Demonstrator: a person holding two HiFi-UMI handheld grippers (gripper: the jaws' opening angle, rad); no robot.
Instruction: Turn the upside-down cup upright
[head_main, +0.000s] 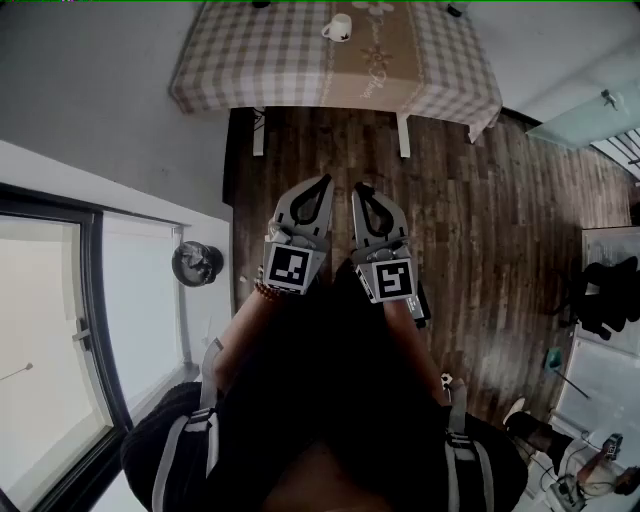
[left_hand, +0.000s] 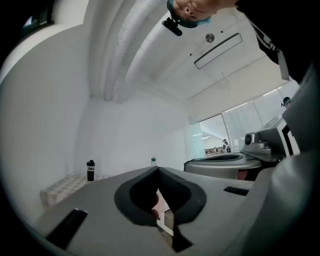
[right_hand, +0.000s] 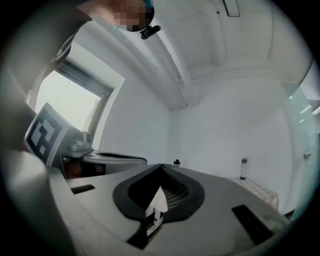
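A white cup (head_main: 338, 28) with a handle stands on the checked tablecloth of the table (head_main: 270, 60) at the far end of the head view; it is too small to tell which way up it is. My left gripper (head_main: 322, 183) and right gripper (head_main: 360, 189) are side by side, close to the person's body, over the wooden floor and well short of the table. Both point level toward the table. The left gripper (left_hand: 157, 169) is shut with nothing in it. The right gripper (right_hand: 161, 166) is also shut and empty. The cup is in neither gripper view.
A dark bottle (left_hand: 90, 170) stands on the table's far end, also seen as the bottle (right_hand: 243, 168) in the right gripper view. A round dark object (head_main: 197, 263) lies by the window wall at the left. A desk (head_main: 610, 300) with clutter stands at the right.
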